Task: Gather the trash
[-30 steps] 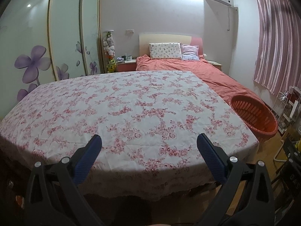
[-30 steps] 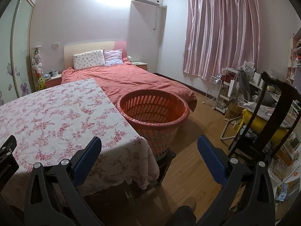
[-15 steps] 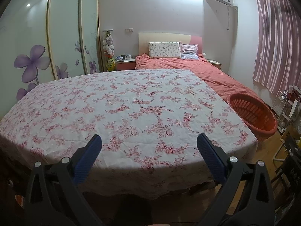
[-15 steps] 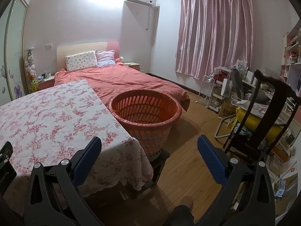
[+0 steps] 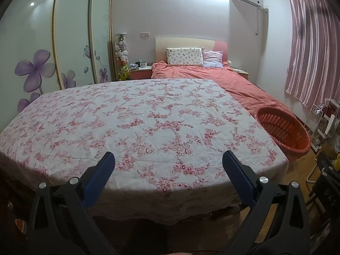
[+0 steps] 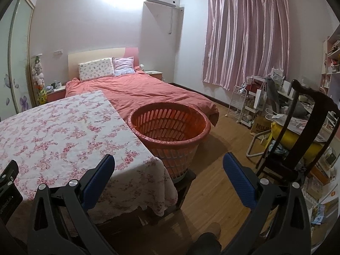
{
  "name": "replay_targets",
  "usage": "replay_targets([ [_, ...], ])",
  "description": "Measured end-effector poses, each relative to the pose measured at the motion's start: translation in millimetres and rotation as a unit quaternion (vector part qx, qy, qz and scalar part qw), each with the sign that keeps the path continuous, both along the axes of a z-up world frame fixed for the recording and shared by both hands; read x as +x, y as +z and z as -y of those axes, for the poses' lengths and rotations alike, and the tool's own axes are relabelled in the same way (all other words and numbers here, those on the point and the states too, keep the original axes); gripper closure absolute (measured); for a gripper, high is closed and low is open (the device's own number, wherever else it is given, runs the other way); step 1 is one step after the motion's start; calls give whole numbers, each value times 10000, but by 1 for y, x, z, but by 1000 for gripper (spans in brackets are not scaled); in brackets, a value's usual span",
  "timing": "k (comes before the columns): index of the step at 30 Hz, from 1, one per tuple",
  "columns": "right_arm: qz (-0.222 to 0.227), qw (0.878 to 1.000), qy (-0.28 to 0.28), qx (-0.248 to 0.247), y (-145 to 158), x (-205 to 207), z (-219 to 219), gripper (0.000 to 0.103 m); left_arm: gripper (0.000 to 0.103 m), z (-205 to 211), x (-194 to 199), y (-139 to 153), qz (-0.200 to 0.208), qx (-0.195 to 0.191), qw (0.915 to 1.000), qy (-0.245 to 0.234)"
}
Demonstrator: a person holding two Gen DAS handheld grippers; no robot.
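A round orange slatted basket (image 6: pixel 170 125) stands on a low stool at the right end of a table with a pink floral cloth (image 6: pixel 59 136); it also shows at the right in the left wrist view, basket (image 5: pixel 282 131). No loose trash shows on the floral cloth (image 5: pixel 136 123). My left gripper (image 5: pixel 169 165) is open over the table's near edge, nothing between its blue pads. My right gripper (image 6: pixel 169 167) is open too, held in front of the table's right corner and the basket, a short way back from both.
A bed with a salmon cover (image 6: pixel 148 91) lies beyond the table. A dark wooden chair (image 6: pixel 301 131) and cluttered shelves (image 6: pixel 261 102) fill the right side. Bare wood floor (image 6: pixel 223 161) lies between basket and chair. A wardrobe with purple flowers (image 5: pixel 38 70) lines the left wall.
Both views have drawn back and tilted slightly, so the table and the basket sit a little lower and farther. Both grippers stay open and empty.
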State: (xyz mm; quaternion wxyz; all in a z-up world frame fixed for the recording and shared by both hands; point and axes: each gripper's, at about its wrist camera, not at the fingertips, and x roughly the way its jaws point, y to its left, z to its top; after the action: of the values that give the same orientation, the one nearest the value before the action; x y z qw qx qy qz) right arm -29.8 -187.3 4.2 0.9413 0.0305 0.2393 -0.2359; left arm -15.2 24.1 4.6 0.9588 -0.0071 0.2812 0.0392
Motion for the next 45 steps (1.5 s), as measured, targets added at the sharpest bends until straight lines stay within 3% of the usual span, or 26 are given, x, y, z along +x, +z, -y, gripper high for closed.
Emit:
replay_targets([
  [45, -48, 9999, 23, 131, -2, 5, 9, 2, 4, 20, 1, 3, -26, -62, 9994, -345],
])
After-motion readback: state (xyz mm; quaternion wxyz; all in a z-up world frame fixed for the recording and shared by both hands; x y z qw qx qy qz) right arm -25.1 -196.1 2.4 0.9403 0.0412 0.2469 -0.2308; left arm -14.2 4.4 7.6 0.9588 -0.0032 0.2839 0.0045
